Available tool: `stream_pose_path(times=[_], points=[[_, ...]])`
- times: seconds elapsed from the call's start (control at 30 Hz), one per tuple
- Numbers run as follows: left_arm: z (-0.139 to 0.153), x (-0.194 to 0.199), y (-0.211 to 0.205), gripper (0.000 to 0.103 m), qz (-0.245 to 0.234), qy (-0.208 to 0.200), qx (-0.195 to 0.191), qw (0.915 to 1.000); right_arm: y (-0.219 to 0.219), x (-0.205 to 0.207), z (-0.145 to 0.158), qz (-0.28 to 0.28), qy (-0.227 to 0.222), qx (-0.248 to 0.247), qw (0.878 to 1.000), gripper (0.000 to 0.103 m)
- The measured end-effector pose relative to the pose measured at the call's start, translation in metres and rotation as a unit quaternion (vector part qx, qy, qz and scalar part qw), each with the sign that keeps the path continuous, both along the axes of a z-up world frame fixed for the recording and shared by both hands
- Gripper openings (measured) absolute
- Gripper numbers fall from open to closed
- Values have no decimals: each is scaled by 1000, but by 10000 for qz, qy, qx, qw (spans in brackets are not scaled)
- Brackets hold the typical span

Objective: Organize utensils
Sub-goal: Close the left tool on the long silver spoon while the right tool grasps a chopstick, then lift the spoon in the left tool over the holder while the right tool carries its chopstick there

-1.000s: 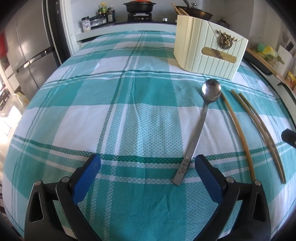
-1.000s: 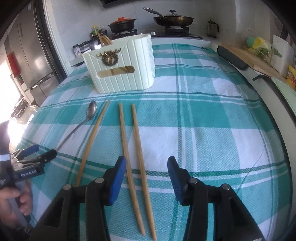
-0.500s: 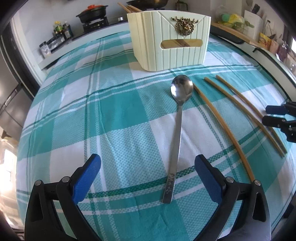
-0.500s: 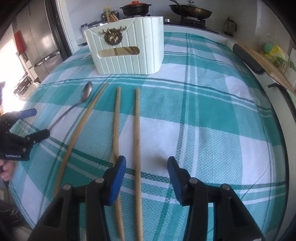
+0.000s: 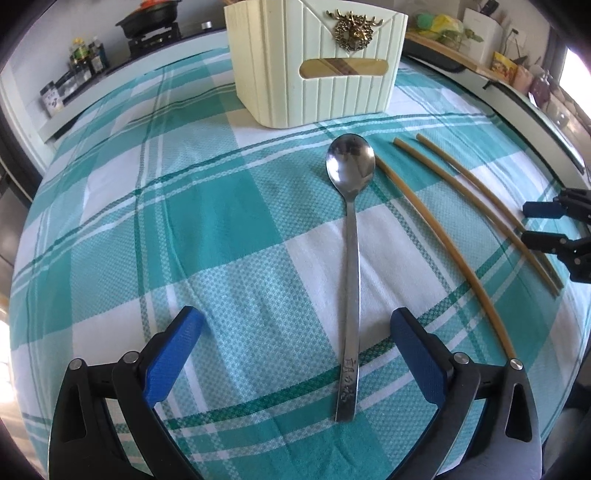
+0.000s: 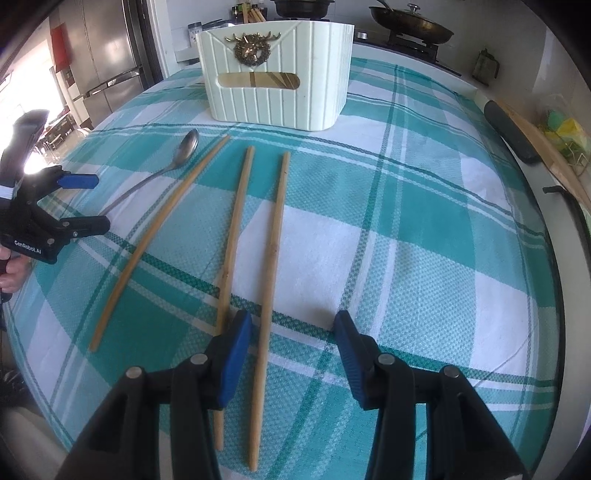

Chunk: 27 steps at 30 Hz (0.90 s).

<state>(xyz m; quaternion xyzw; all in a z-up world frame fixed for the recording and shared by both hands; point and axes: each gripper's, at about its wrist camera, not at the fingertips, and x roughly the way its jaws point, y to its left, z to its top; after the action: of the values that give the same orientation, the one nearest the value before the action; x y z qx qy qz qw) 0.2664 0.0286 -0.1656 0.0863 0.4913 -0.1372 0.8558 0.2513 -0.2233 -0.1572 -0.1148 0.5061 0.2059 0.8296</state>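
1. The left wrist view looks down on a metal spoon [image 5: 351,254] lying on the teal checked tablecloth [image 5: 221,221], its bowl toward the far cream utensil holder [image 5: 314,66]. The spoon's handle end lies between the spread blue pads of the left gripper [image 5: 295,354], which touch nothing.
2. The right wrist view shows three bamboo chopsticks [image 6: 273,243] side by side, right of the spoon and near the holder. One runs between the parted pads of the right gripper [image 6: 293,354], and neither pad presses on it; a second passes under the left pad.
3. Only the right view shows a hand [image 6: 11,273] at the left edge holding the left gripper, a steel fridge [image 6: 107,55] and a lidded pan [image 6: 410,22] on a burner.
4. Only the left view shows jars [image 5: 74,66] on the far-left shelf and packets at the far right.
5. The left gripper's body reads "GenRobot.AI"; the spoon handle bears engraved characters I cannot make out.
6. More chopsticks already stand in the holder, showing through its slot.
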Motion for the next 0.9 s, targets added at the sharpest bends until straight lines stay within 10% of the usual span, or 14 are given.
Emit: stream_pose_path(times=[0.57, 0.9], points=[[4, 65, -42, 86, -632, -210, -140, 9977, 28, 45, -2, 358, 32, -185, 9992, 47], [10, 75, -58, 36, -877, -349, -164, 9954, 57, 83, -4, 465, -56, -62, 9989, 37]])
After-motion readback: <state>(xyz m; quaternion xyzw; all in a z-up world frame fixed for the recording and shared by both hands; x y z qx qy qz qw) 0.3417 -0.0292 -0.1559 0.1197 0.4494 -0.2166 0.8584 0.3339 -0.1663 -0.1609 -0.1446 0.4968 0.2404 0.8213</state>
